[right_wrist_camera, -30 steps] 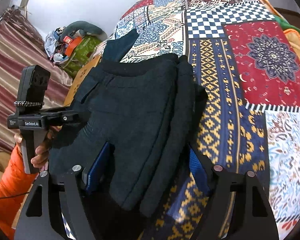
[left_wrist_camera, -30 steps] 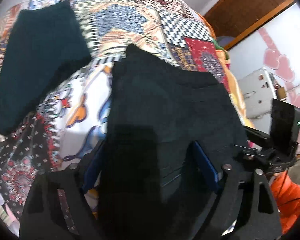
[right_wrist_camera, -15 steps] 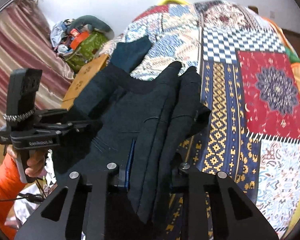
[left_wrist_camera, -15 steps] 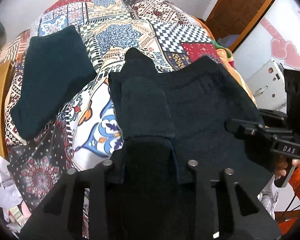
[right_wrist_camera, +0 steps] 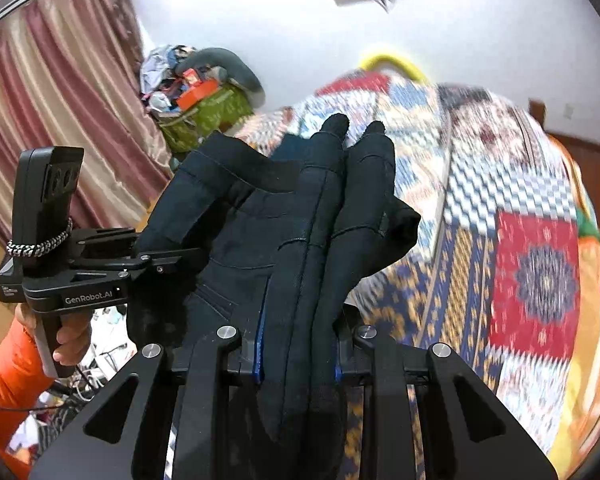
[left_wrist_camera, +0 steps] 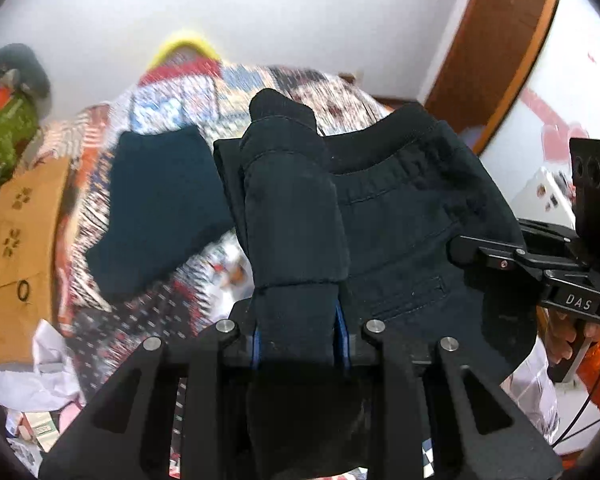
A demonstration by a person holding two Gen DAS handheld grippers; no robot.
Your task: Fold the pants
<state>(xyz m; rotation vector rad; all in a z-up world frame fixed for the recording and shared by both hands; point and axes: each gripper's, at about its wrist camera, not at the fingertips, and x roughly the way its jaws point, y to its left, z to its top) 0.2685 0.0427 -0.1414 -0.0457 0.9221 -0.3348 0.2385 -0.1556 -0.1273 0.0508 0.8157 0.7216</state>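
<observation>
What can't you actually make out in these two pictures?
- Left wrist view: the left claw and its fingertips are buried in bunched pants; the grip point is hidden.
- Right wrist view: the right claw is likewise swallowed by fabric.
- Both views: the patchwork bedspread is motion-blurred, its pattern unreadable.
- Left wrist view: the second dark garment is blurred; its type is unclear.

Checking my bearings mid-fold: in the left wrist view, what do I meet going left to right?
Cardboard box → folded dark garment → pants bunched in the left gripper → right gripper.
</observation>
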